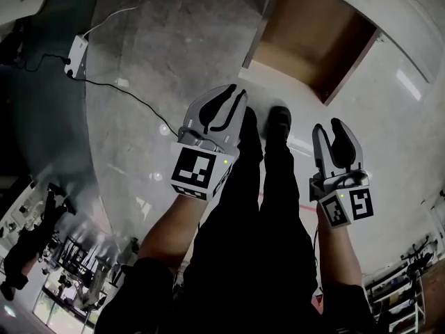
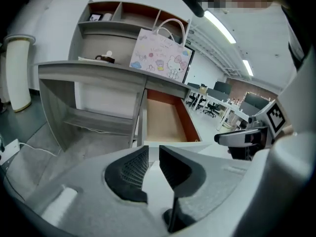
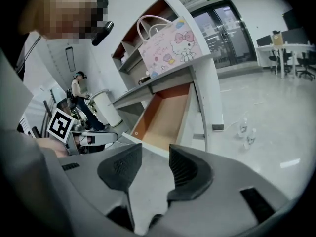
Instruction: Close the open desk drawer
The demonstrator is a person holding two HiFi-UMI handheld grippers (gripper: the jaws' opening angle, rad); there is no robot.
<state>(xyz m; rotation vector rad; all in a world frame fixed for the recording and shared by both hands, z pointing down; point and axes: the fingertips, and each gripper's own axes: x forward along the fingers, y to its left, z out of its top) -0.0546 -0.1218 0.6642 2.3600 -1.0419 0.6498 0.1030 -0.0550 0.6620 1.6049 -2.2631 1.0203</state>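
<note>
The pulled-out desk drawer with orange-brown wooden inside (image 1: 300,42) lies at twelve o'clock of both grippers. The left gripper (image 2: 153,151) has its jaws narrowly apart and empty. The right gripper (image 3: 156,151) has its jaws wide apart and empty.

An office: white desks (image 2: 240,113), swivel chairs (image 2: 213,108), ceiling strip lights (image 2: 219,26).

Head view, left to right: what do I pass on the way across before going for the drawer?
power strip → left tool → right shoe → right tool. The open drawer spans above the last three, so it is left out.
</note>
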